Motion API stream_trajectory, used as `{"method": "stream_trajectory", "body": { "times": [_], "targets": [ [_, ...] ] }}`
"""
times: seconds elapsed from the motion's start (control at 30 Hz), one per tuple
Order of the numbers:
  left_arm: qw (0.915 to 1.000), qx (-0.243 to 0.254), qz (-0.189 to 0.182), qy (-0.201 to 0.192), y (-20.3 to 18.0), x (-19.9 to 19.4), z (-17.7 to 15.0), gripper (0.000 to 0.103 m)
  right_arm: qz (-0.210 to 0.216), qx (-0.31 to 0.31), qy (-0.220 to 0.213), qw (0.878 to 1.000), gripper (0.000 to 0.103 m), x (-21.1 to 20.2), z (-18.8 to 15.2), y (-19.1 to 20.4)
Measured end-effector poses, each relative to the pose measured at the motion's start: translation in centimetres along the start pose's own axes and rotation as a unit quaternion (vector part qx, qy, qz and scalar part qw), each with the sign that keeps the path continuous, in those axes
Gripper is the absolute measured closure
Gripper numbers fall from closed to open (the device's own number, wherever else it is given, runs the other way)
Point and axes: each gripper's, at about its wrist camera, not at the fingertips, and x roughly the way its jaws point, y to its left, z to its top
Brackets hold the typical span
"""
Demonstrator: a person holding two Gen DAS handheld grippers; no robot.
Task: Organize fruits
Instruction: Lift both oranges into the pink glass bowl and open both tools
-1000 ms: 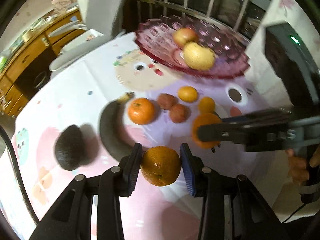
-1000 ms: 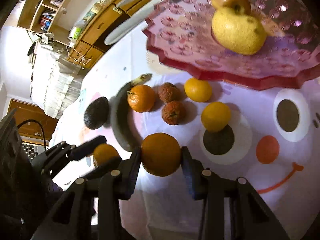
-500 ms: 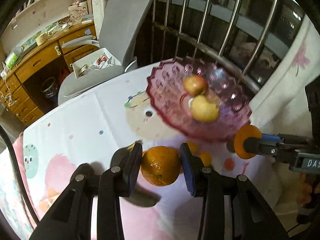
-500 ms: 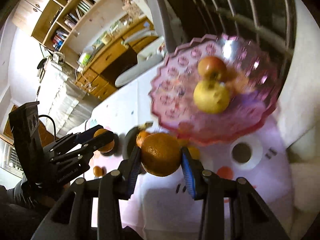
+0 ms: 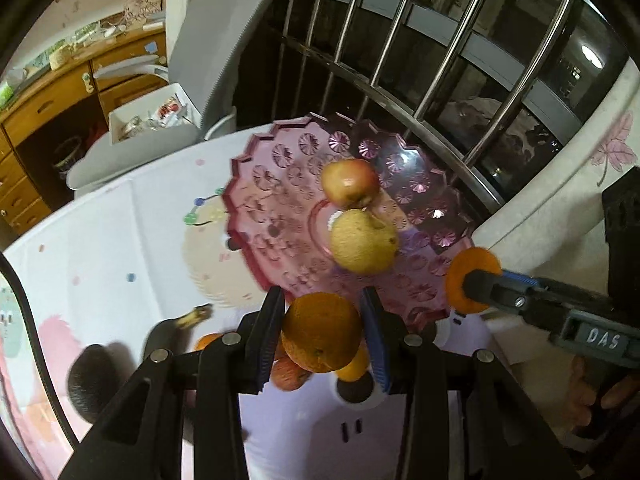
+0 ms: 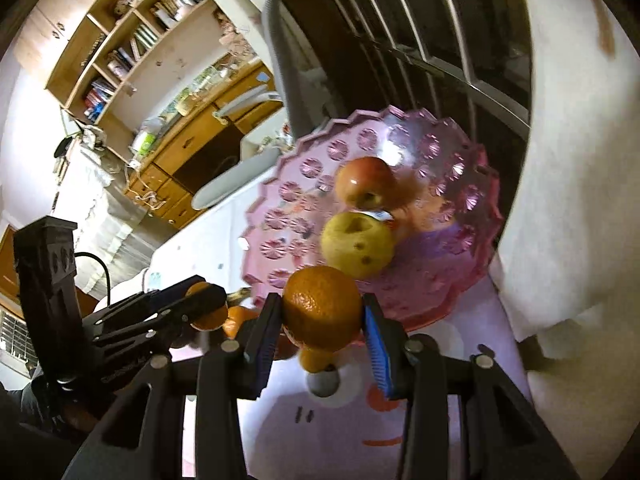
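My left gripper (image 5: 322, 334) is shut on an orange (image 5: 320, 332) and holds it in the air just before the near rim of the pink glass bowl (image 5: 272, 208). My right gripper (image 6: 322, 314) is shut on another orange (image 6: 322, 308), also raised at the bowl's (image 6: 280, 200) near rim. A red apple (image 5: 350, 182) and a yellow pear (image 5: 362, 242) lie in the bowl. The right gripper with its orange (image 5: 472, 280) shows at the right of the left wrist view. The left gripper with its orange (image 6: 208, 304) shows at the left of the right wrist view.
Below the grippers on the patterned tablecloth (image 5: 100, 248) lie an avocado (image 5: 86, 384), a banana (image 5: 180, 320) and several small fruits, mostly hidden by the fingers. A grey chair (image 5: 224, 52) stands behind the table. Window bars (image 5: 440, 48) and a curtain (image 6: 568, 184) are beyond the bowl.
Both grippers have risen from the table with their oranges and moved forward toward the bowl, which now looks nearer and larger in both views.
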Motion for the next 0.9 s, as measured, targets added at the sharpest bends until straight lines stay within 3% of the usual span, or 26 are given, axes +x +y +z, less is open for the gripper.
{"method": "stream_trajectory", "body": {
  "times": [0.3, 0.33, 0.4, 0.43, 0.67, 0.9],
  "targets": [
    [0.9999, -0.006, 0.001, -0.016, -1.4, 1.9, 2.2, 0.064, 0.000, 0.011, 0.030, 0.999, 0.060, 2.0, 0.5, -2.1],
    [0.9998, -0.011, 0.003, -0.018, -1.3, 2.0, 2.5, 0.062, 0.000, 0.009, 0.034, 0.999, 0.059, 2.2, 0.6, -2.3],
    [0.9996, -0.018, 0.007, -0.018, -0.9, 2.2, 2.8, 0.046, 0.000, 0.006, 0.035, 0.999, 0.059, 2.3, 0.8, -2.6],
    [0.9996, -0.020, 0.010, -0.018, -0.8, 2.3, 2.9, 0.044, 0.003, 0.009, 0.030, 1.000, 0.059, 2.3, 0.8, -2.9],
    [0.9984, -0.039, 0.039, 0.011, 1.1, 2.2, 2.5, 0.040, 0.004, 0.023, 0.025, 0.999, 0.058, 1.8, 0.8, -3.1],
    [0.9957, -0.074, 0.054, 0.015, 3.3, 0.2, 0.9, 0.033, 0.011, 0.031, 0.034, 0.999, 0.058, 2.2, 0.8, -2.0]
  ]
}}
